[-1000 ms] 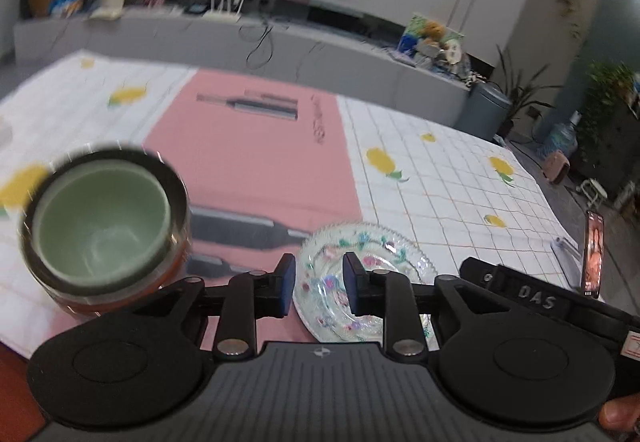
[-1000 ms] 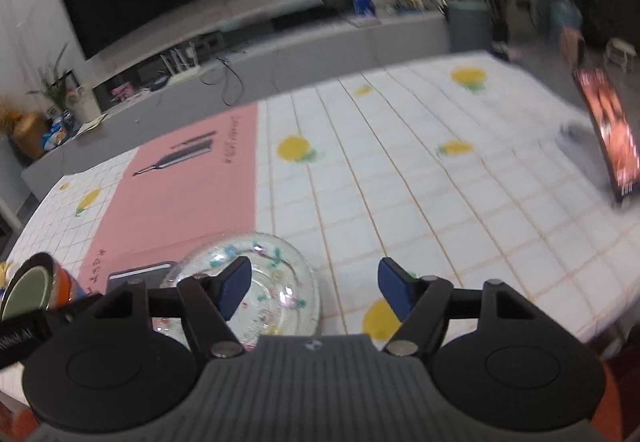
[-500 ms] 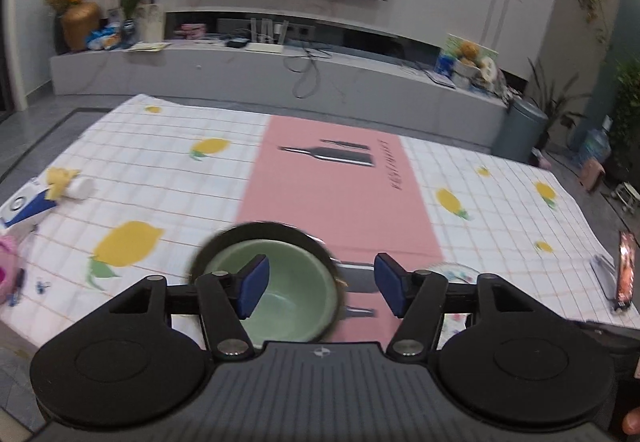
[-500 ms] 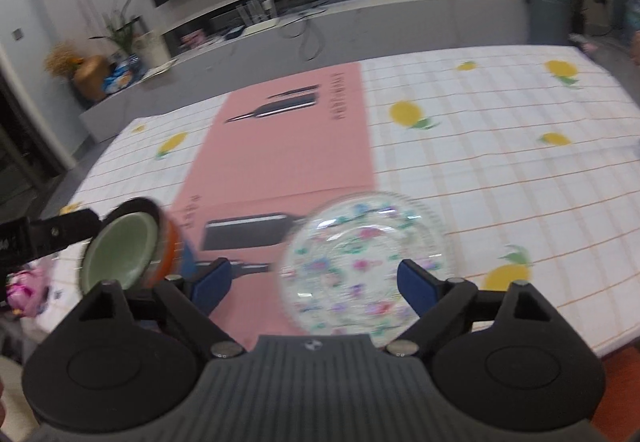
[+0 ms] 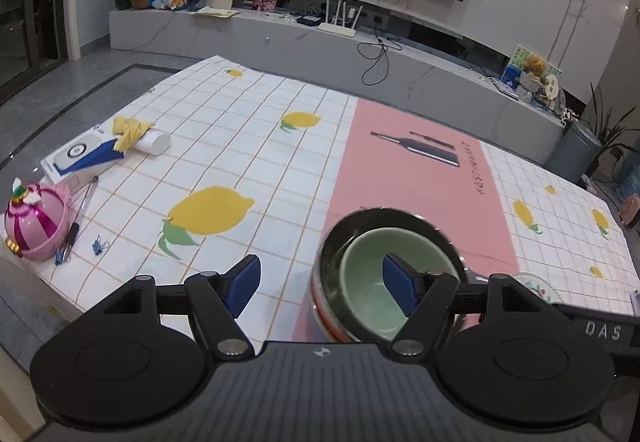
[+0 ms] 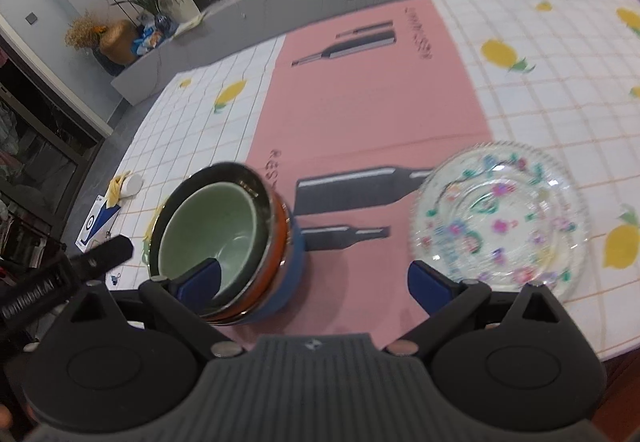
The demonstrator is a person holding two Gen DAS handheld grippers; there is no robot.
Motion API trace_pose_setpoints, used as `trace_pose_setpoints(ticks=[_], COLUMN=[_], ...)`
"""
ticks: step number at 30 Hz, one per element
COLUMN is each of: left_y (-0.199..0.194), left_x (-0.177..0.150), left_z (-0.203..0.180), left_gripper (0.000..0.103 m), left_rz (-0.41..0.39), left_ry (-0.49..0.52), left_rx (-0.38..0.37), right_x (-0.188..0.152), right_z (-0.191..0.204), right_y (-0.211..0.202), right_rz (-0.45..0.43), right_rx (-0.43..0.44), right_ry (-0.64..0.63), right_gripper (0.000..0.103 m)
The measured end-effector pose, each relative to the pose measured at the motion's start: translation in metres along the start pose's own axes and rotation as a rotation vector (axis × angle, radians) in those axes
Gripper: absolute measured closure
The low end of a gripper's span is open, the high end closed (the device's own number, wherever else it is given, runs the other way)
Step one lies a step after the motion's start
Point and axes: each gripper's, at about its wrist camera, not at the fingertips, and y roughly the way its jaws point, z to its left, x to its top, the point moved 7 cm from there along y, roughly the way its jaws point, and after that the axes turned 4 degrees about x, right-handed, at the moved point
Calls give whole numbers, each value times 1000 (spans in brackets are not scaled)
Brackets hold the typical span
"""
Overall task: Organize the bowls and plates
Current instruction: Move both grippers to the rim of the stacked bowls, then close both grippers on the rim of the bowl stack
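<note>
**Both tools opening wide over stacked bowls and glass plate**

While the nested bowls (image 6: 224, 242) are sitting on the pink strip of the surface (image 5: 248, 145), low and to the left ahead of the right tool (image 6: 316, 282), the glass plate (image 6: 500, 217) is lying flat to that tool's right, just past its right finger. Seen from the left tool (image 5: 322, 284), the stack is standing close in front and off to the right, partly behind its right finger, with the plate only peeking out further right.

The stack is looking like the heavier load: a green bowl is sitting inside a metal-rimmed one, over orange and blue shells. These are rigid, probably smooth and slippery, and the inner bowl is likely loose, so pinching the outer wall across the rim seems the safer hold, keeping it level. The plate is looking thin, brittle and slick, lying flush on the cloth; its ridged rim is probably the only place to catch, ideally where it nears the surface edge.

The left tool's jaws have just been opening and are standing well apart, with nothing between them. The right tool's jaws have just been opening too, gaping about as wide as they go, holding nothing and touching neither bowls nor plate.
</note>
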Motion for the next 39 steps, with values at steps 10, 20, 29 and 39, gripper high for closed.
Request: trace_pose_setpoints(ticks=[10,20,29,39], left_y=[34,69,88,91], left_x=[-15,-31,-41,-40], left_z=[21,26,23,16], left_gripper=[21,25,35,49], left_rz=[83,185,252,258], left_ry=[-259,-382,-402,-387], left_rx=[-137,-202,-193,-204], right_x=[-3,-2,-2,-3], right_z=[4,1,-3,-4], right_y=[32,64,85,87], right_rz=[59,122,178,171], right_rx=[11,47,85,180], right_ry=[78,194,265,315], right_gripper=[6,18,34,52])
